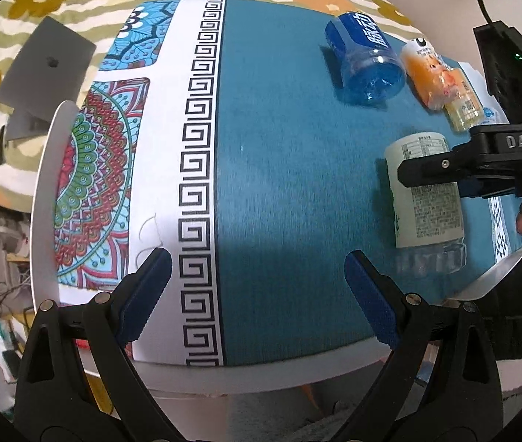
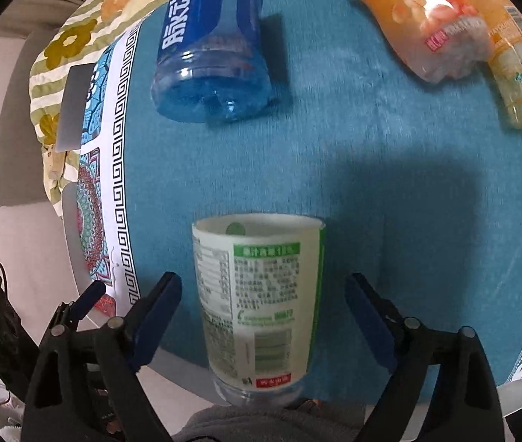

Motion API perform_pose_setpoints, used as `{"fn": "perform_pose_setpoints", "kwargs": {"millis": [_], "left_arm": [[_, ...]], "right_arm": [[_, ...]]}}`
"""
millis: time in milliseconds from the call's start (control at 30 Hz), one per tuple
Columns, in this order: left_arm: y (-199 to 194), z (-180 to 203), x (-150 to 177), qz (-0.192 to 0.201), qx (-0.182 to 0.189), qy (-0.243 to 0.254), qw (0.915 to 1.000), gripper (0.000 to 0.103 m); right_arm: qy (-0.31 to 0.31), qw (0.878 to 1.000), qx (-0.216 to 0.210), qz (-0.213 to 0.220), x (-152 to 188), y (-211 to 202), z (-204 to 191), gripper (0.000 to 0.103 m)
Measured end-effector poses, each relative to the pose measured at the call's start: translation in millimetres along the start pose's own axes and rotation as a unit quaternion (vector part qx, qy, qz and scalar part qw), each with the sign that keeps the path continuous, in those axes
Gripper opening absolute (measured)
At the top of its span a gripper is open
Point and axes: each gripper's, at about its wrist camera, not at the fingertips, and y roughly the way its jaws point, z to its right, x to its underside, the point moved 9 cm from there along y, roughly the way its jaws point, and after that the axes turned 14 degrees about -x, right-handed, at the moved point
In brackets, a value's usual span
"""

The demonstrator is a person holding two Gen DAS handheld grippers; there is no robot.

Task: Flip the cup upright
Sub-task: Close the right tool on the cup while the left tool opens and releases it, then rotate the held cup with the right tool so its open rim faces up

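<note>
Right gripper [image 2: 263, 316] stands wide open astride the green-labelled cup [image 2: 261, 302] lying on its side near the table's [image 2: 371, 184] front edge, not yet touching it; the approach looks done; next it must close, lift and tip it upright; left gripper [image 1: 259, 294] hangs open, idle.

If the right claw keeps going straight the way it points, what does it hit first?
The white-and-green cup, lying on its side between the open fingers of the right claw. Beyond it sits the blue cup, though depth is hard to judge.
</note>
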Motion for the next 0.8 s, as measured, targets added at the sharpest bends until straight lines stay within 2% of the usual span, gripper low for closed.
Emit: {"fn": "perform_pose_setpoints", "kwargs": {"millis": [33,267,400,667,800], "left_arm": [[0,-1,0,0.000,0.001,0.000,1.0000,0.100],[6,-8,-4,-0.005,0.001,-0.009,1.0000,0.100],[9,-10,-3,-0.008,0.001,-0.013,0.9999,0.100],[10,-11,-3,-0.011,-0.001,-0.012,0.9999,0.100],[3,-12,-7,-0.004,-0.002,-0.011,0.9999,0.100]], "right_arm": [[0.002,1.000,0.001,-0.001,-2,2,-1,0.077],[0.007,1.000,0.008,-0.008,-9,2,3,0.072],[0.010,1.000,0.005,-0.013,-10,5,3,0.058],[0.005,1.000,0.002,-0.008,-10,2,-1,0.055],[-0.014,0.999,0.000,0.035,-13,-16,-14,0.055]]}}
